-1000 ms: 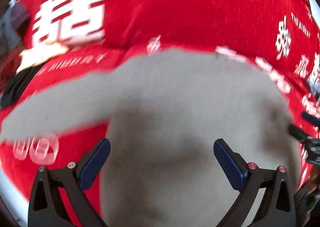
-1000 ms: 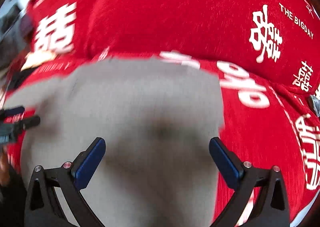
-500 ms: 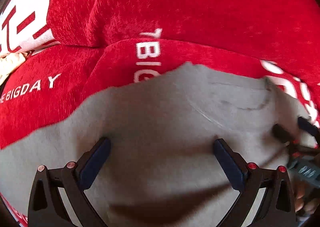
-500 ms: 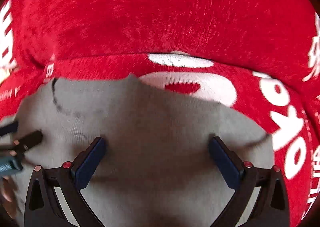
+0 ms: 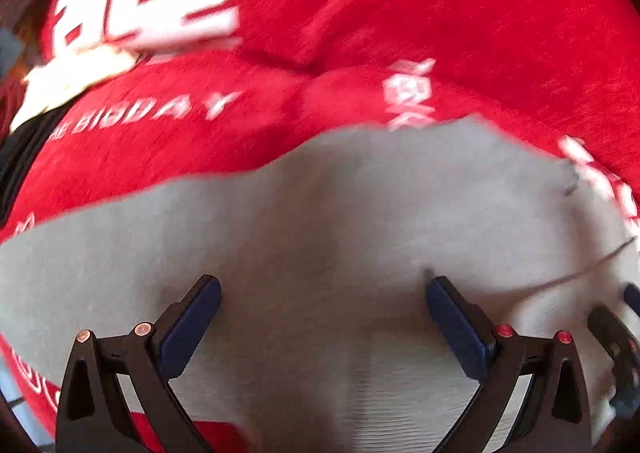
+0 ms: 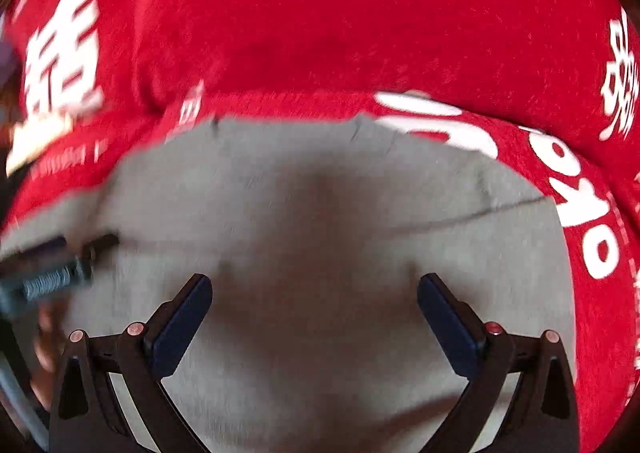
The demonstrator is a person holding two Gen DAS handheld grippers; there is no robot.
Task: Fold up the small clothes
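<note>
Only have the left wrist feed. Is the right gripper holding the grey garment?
Observer: No. The right gripper is wide open over the grey garment, with nothing between its jaws.
Operator: Where does the cloth end on that side?
Observer: Its right edge lies on the red cover, just past a dark seam line.
Operator: Is my gripper visible there?
Observer: Yes. The left gripper shows at the far left, blurred, over the same garment.
</note>
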